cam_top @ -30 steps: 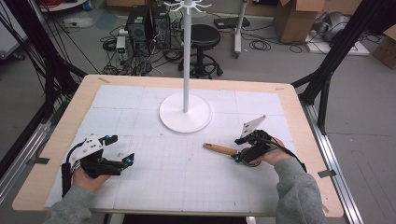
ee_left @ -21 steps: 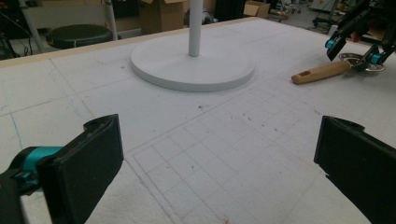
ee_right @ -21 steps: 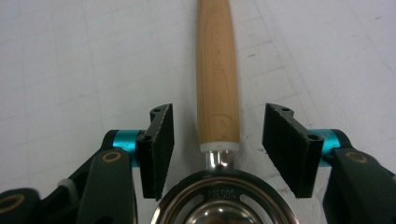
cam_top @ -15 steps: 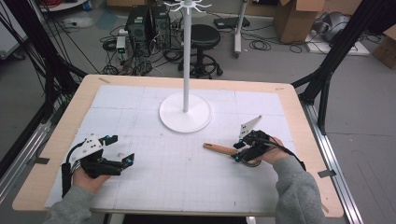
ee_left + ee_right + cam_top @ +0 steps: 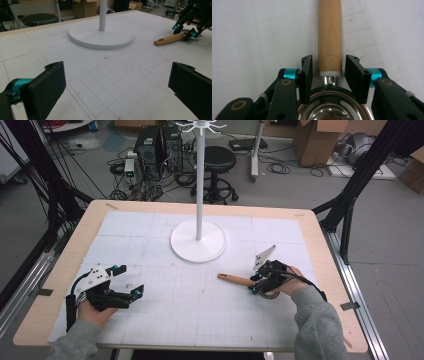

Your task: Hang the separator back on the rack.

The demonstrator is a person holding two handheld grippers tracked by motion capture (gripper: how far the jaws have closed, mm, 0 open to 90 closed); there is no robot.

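Observation:
A utensil with a light wooden handle (image 5: 329, 37) and a round steel head (image 5: 334, 101) lies on the white mat, right of centre; its handle (image 5: 235, 280) points left. My right gripper (image 5: 329, 72) straddles the handle where it meets the steel neck. Its jaws have just been closing, and a thin gap still shows on each side of the wood, so the pads do not press on it. The right gripper (image 5: 257, 287) sits low on the mat in the person's hand. My left gripper (image 5: 129, 281) rests at the left of the mat, wide open (image 5: 115, 85) and holding nothing.
A white stand with a round base (image 5: 198, 242) and a tall pole rises at the back middle of the mat. The wooden table rim (image 5: 320, 250) frames the gridded mat. Beyond the table are a stool, cables and boxes on the floor.
The right gripper's jaws have drawn in closer around the wooden handle. Both hands and the utensil have stayed where they were.

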